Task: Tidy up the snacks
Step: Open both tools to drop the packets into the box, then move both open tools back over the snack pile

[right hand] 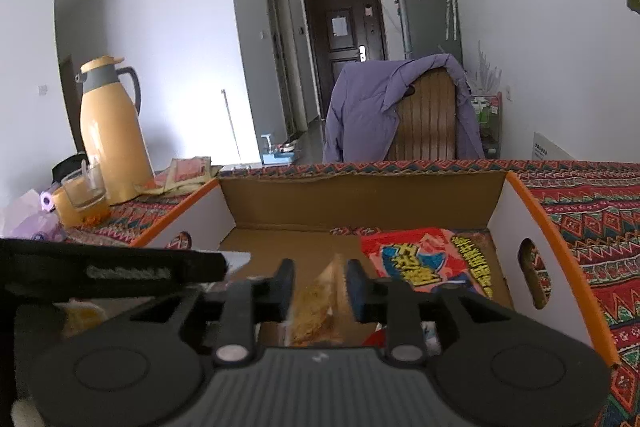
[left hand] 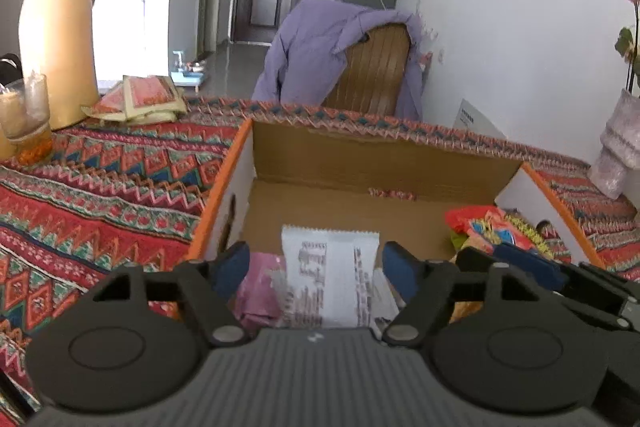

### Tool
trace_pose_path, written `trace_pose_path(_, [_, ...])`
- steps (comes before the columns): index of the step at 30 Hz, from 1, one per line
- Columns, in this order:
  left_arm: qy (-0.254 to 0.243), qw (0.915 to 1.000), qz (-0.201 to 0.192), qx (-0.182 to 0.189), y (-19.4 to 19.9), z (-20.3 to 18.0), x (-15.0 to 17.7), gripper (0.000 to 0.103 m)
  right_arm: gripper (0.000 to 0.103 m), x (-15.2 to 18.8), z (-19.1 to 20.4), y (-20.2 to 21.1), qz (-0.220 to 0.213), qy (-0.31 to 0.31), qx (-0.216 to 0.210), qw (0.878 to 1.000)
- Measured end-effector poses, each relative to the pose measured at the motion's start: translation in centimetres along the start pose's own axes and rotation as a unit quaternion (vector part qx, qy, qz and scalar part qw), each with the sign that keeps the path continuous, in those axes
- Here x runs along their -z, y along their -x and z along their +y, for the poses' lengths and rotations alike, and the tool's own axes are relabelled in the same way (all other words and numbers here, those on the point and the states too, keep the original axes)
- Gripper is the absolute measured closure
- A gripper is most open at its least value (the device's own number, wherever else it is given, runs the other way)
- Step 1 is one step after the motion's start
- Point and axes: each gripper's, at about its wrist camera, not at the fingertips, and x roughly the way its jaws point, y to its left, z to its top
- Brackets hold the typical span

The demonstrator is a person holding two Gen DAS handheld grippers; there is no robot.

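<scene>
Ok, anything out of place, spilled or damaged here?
Nothing spilled or damaged. The one loose end: a pile of snack packets sits outside the cardboard box, beside the yellow thermos. The right gripper is shut on a snack packet over the box.

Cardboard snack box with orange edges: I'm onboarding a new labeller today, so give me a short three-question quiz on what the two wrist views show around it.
1. True or false: the right gripper is shut on a yellowish clear-wrapped snack packet.
2. Which packet lies between the open left gripper's fingers? A) white printed snack packet B) purple bottle C) green can
3. Fill in: inside the orange-edged cardboard box, the red snack bag with yellow lettering lies near its ____ wall in the right wrist view.

Key: 1 true; 2 A; 3 right.
</scene>
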Motion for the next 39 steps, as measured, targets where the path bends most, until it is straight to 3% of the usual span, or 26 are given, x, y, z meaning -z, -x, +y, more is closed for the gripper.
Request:
trace_pose_path(1, [0.004, 1.0000, -0.005, -0.004, 0.3, 0.1, -0.1, 0.020, 0.061, -0.1, -0.1, 0.2, -0.003, -0.004, 0.000, 1.000])
trace_pose_path(2, [0.008, 0.9999, -0.011, -0.008, 0.6, 0.3, -0.3, 0.015, 0.051, -0.2, -0.4, 0.5, -0.005, -0.009, 0.001, 1.000])
trace_pose_path(4, [0.019, 0.9996, -0.022, -0.005, 1.4, 0.6, -0.7, 0.000, 0.029, -0.4, -1.0, 0.9, -0.010, -0.022, -0.002, 1.000])
trace_pose_path(5, [0.024, 0.9993, -0.029, -0.005, 1.8, 0.8, -0.8, 0.000, 0.014, -0.5, -1.2, 1.1, -0.012, -0.026, -0.004, 1.000])
trace_pose_path(10, [0.014, 0.9986, -0.049, -0.016, 3.4, 0.3, -1.3, 0.000, 0.000, -1.0, -1.0, 2.2, -0.025, -0.024, -0.004, 0.999])
trace_pose_path(21, [0.015, 0.9980, -0.057, -0.019, 6.9, 1.0, -0.8, 0.000, 0.000, -1.8, 1.0, 5.5, -0.035, 0.004, 0.008, 0.999])
trace_pose_path(39, [0.005, 0.9980, -0.061, -0.014, 14.9, 2.3, 3.7, 0.000, 0.000, 2.1, 2.4, 14.3, -0.028, 0.008, 0.018, 0.999])
